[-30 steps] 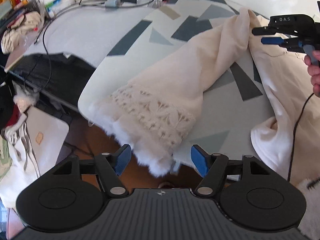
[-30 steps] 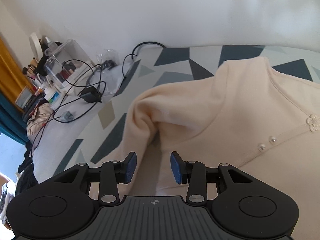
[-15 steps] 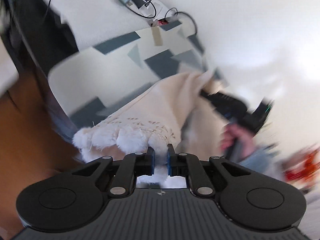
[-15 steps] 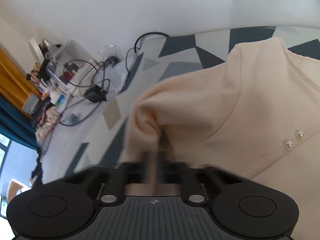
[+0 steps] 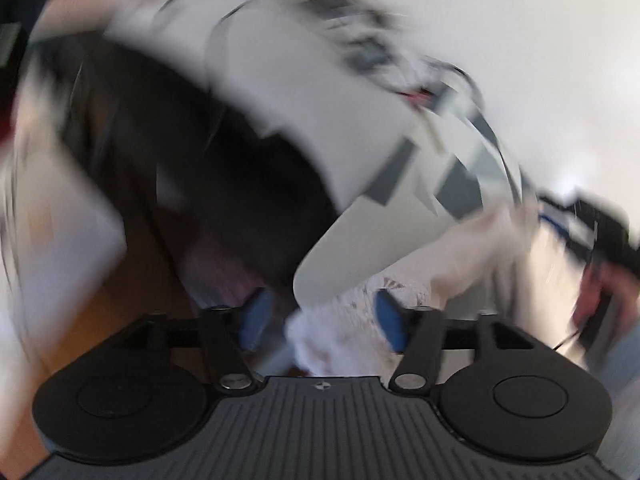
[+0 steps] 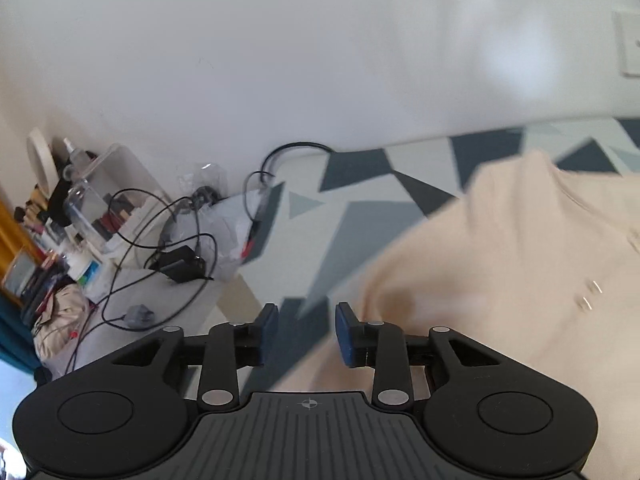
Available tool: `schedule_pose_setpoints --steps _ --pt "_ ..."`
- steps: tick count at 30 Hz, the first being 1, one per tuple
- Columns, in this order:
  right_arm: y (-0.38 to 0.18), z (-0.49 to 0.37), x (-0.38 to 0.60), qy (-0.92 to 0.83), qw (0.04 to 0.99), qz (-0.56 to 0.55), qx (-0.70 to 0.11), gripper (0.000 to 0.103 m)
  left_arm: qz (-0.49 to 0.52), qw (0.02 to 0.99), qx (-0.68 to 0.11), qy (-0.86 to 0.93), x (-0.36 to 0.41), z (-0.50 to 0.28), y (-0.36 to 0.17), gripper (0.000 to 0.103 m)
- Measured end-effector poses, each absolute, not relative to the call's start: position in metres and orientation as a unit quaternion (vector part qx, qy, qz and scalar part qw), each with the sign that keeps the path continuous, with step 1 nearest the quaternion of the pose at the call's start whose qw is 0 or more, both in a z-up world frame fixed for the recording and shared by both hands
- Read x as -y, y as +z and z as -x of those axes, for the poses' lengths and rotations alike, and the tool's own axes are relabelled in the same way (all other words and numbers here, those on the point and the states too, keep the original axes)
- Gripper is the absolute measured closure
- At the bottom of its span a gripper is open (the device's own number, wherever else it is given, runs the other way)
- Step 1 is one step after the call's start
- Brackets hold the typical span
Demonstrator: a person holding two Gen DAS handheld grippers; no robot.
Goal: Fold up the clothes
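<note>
Between the blue pads of my left hand-held gripper [image 5: 322,316], whose jaws stand wide apart, lies the white fluffy lace-trimmed cuff [image 5: 336,332] of a cream knitted cardigan; the pads are on either side of the cuff, and the heavy blur in the left wrist view keeps me from telling whether either pad touches it. From the cuff, the sleeve [image 5: 472,248] runs up and to the right across a light sheet printed with grey and dark blue triangles [image 5: 360,232], which covers the surface the garment lies on. At the far right of that view I can make out a person's hand [image 5: 596,300] gripping a dark device, too smeared to describe further. My right hand-held gripper [image 6: 305,334] is also open, at a narrower spread, with nothing between its blue pads; the patterned sheet shows through the gap. Just beside its right pad begins the body of the cream cardigan [image 6: 500,280], spread over the sheet toward the right, with a few small pale buttons [image 6: 590,294] near the front edge. Further left sit a black power adapter with tangled black cables [image 6: 182,268] and a clear plastic storage box [image 6: 104,204] against the white wall.
</note>
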State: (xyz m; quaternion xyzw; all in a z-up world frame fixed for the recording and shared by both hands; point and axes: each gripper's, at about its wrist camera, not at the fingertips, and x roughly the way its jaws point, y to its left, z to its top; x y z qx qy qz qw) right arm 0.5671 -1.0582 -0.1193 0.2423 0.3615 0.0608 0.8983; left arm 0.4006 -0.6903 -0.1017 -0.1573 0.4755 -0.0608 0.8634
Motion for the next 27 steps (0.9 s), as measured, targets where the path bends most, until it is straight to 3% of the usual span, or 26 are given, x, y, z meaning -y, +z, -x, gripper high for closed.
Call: schedule_pose_setpoints --steps 6,9,11,12,13,14,15,16,19,20,22,23,27 --pt "-0.141 -0.526 1.071 0.024 0.881 -0.268 -0.388 0.064 0.02 0.856 -0.477 -0.197 0.727 -0.409 -0.102 0.027" --pt "-0.143 -0.524 1.069 0.027 0.875 -0.284 -0.391 0.053 -0.023 0.849 -0.484 -0.209 0.741 -0.412 -0.114 0.026" --pt "-0.143 -0.53 1.062 0.03 0.874 -0.288 -0.39 0.052 -0.055 0.848 -0.485 -0.208 0.746 -0.41 -0.122 0.044" --pt "-0.145 -0.535 1.057 0.036 0.871 -0.288 -0.396 0.051 -0.05 0.845 -0.49 -0.21 0.745 -0.411 -0.123 0.075" --pt "-0.146 -0.541 1.051 0.041 0.869 -0.287 -0.401 0.052 -0.035 0.84 -0.498 -0.213 0.742 -0.414 -0.122 0.088" --pt "-0.15 -0.547 1.046 0.041 0.864 -0.284 -0.413 0.06 -0.02 0.835 -0.507 -0.215 0.739 -0.417 -0.121 0.088" --pt "-0.153 -0.552 1.041 0.04 0.857 -0.28 -0.43 0.091 -0.005 0.829 -0.515 -0.217 0.736 -0.42 -0.12 0.089" --pt "-0.153 -0.555 1.038 0.038 0.854 -0.28 -0.436 0.098 0.01 0.824 -0.522 -0.22 0.733 -0.423 -0.119 0.09" --pt "-0.132 -0.563 1.026 0.068 0.872 -0.273 -0.401 0.1 0.125 0.811 -0.514 -0.249 0.704 -0.428 -0.095 0.09" --pt "-0.121 -0.568 1.018 0.087 0.884 -0.258 -0.38 0.099 0.154 0.813 -0.504 -0.245 0.692 -0.431 -0.087 0.09" --pt "-0.103 -0.586 0.999 0.111 0.899 -0.227 -0.358 0.088 0.183 0.823 -0.49 -0.222 0.672 -0.442 -0.075 0.09" --pt "-0.098 -0.596 0.991 0.117 0.901 -0.222 -0.354 0.074 0.182 0.831 -0.484 -0.208 0.665 -0.449 -0.071 0.09" --pt "-0.087 -0.611 0.981 0.104 0.896 -0.264 -0.343 0.068 0.124 0.875 -0.447 -0.141 0.653 -0.479 -0.052 0.09"
